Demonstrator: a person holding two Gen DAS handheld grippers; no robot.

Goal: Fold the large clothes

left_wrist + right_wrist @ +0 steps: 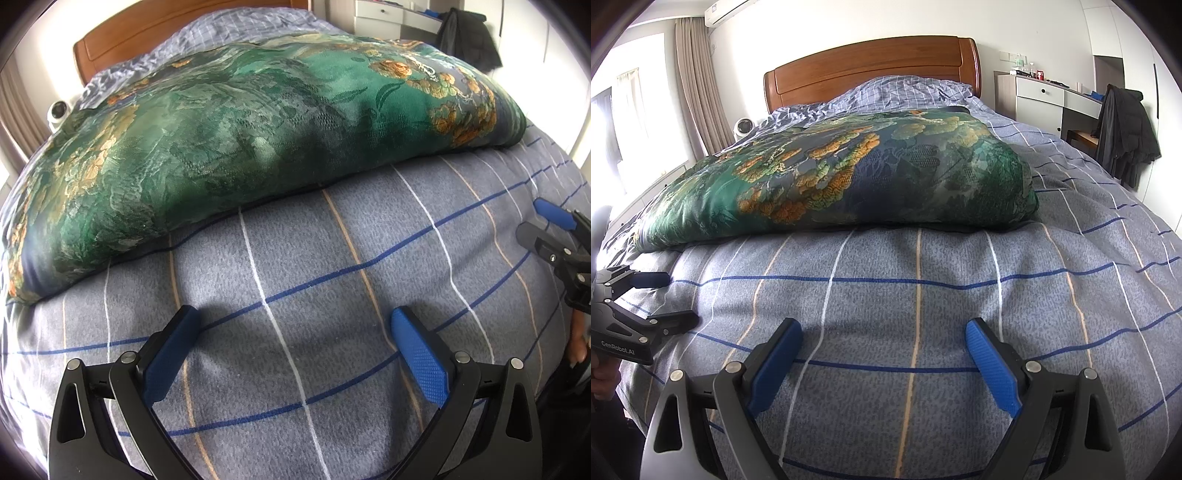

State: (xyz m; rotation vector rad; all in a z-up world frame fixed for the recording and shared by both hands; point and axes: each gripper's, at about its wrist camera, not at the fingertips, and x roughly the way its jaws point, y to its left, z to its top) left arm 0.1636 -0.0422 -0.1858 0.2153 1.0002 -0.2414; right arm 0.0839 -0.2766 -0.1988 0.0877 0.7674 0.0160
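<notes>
The left tool (295, 321) hangs over the near end of the bed with its blue pads (419, 360) spread wide and nothing between them, only the grey checked bedspread (295, 258) below. The right tool (884, 332) is likewise released, pads apart over the same cover, gripping nothing. Each tool shows at the edge of the other's view: the right one at the far right of the left wrist view, the left one at the far left of the right wrist view, with part of a hand (604, 376) behind it.

Beyond both tools, across the middle of the bed, lies the green floral quilt (258, 140), folded into a thick, puffy bundle with orange flower patterns; its near edge rests on the bedspread, apart from both tools. Behind it sit a rumpled checked pillow area (905, 92) and the wooden headboard (871, 70). To the right stands a white desk (1056, 98) with a dark jacket (1123, 129) draped on a chair; curtains (698, 85) hang at left.
</notes>
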